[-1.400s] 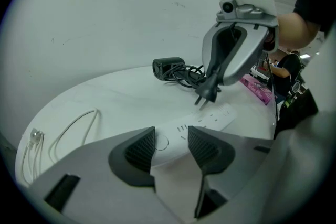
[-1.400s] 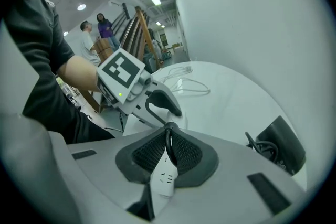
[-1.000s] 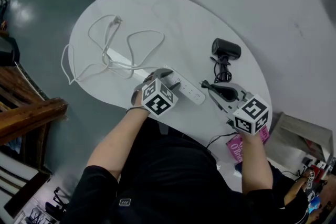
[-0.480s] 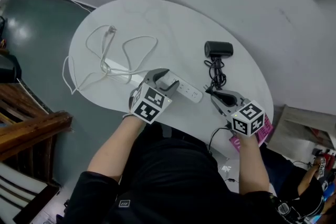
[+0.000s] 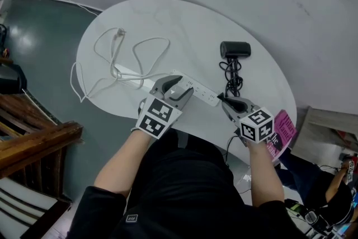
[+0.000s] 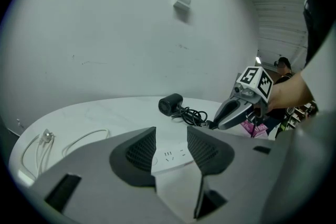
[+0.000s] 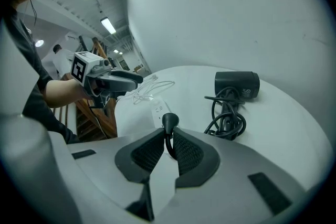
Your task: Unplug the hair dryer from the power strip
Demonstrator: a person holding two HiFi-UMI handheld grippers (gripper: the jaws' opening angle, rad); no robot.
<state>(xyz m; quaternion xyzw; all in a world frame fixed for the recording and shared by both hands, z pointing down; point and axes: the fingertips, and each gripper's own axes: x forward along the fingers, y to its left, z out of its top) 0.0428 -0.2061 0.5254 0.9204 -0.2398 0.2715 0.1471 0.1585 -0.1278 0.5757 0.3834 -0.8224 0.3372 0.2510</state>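
Note:
The black hair dryer (image 5: 235,50) lies at the far right of the white table (image 5: 168,19), its cord coiled (image 5: 232,78) in front of it. The white power strip (image 5: 202,96) lies near the front edge. My left gripper (image 5: 179,85) hangs over the strip's left part. Its jaws have just been closing a little but stand wide, and in the left gripper view the strip (image 6: 170,156) shows in the gap without touching the pads. My right gripper (image 5: 222,99) is shut on the cord just behind the black plug (image 7: 169,120), by the strip's right end. The prongs are hidden.
A long white cable (image 5: 134,59) loops over the table's left half and runs off the edge. A pink magazine (image 5: 282,126) lies at the right front rim. Dark wooden furniture (image 5: 33,137) stands on the floor to the left.
My left gripper has lifted above the power strip. My right gripper has come lower and rolled, still gripping the cord at the plug.

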